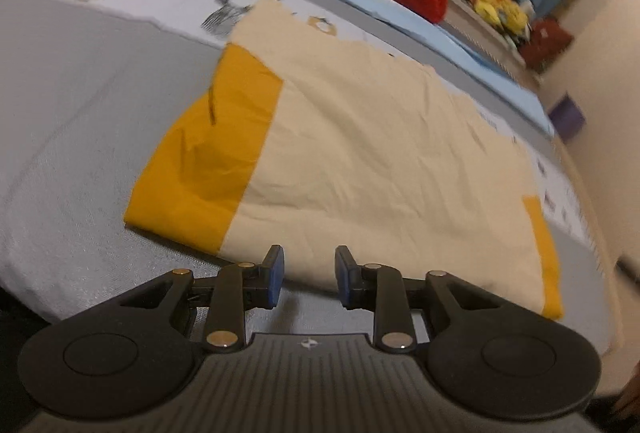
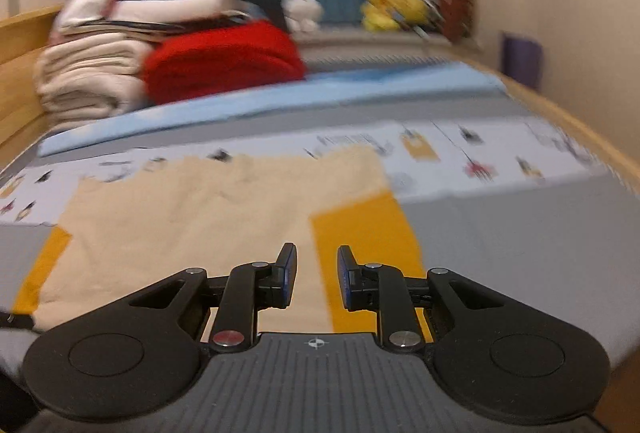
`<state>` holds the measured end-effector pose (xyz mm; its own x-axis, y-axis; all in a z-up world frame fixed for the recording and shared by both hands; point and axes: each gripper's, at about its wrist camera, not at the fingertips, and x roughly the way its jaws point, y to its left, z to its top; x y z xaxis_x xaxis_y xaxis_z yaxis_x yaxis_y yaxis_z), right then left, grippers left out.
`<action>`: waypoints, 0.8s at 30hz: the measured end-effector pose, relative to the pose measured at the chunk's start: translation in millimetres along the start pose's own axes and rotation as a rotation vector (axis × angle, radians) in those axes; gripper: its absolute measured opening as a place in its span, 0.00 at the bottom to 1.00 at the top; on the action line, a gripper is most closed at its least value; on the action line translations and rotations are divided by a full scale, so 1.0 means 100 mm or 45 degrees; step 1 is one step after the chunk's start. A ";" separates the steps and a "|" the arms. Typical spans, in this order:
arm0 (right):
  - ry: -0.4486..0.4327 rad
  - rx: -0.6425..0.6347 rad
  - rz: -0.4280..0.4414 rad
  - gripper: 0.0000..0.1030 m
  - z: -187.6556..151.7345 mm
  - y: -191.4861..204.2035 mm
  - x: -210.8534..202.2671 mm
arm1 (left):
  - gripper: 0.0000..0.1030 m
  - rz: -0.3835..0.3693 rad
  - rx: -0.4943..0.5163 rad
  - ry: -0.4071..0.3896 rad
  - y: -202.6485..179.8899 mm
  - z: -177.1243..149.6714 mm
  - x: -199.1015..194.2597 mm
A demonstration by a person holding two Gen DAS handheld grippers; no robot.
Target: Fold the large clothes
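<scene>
Left gripper [image 1: 308, 275]: jaws apart, nothing between them, at the near edge of the cloth [image 1: 380, 153]. Cloth cream with orange bands, lying flat on the grey bed [image 1: 72, 137], ahead of both grippers. Right gripper [image 2: 316, 277]: jaws apart, empty, over the cloth [image 2: 200, 217] near its orange band. Far ahead, red blanket [image 2: 224, 61] beside folded pile [image 2: 88, 73]. Frames blurred.

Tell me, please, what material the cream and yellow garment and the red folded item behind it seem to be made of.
The cream and yellow garment looks like thin woven cotton, matte: it lies flat with fine sharp creases. The red folded item looks thicker, probably a knit or fleece: its folds are bulky and rounded, and ribbed lines show in the left wrist view. Blur leaves both uncertain.
</scene>
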<state>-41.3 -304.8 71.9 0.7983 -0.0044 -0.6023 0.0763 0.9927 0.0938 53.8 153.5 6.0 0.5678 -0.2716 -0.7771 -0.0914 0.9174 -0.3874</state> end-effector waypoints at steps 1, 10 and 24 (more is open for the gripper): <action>-0.022 -0.040 0.007 0.22 -0.03 0.04 -0.02 | 0.41 -0.015 -0.057 0.014 0.09 0.00 0.01; 0.080 -0.144 0.023 0.22 -0.18 0.21 0.19 | 0.65 0.012 -0.413 0.076 0.56 0.03 0.35; 0.108 -0.117 0.070 0.22 -0.22 0.34 0.26 | 0.64 -0.064 -0.722 -0.167 0.83 0.15 0.52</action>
<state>-31.1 -268.9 41.6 0.7458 0.0563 -0.6638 -0.0241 0.9980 0.0576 88.0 219.2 -59.5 0.6760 -0.2394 -0.6969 -0.4650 0.5951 -0.6555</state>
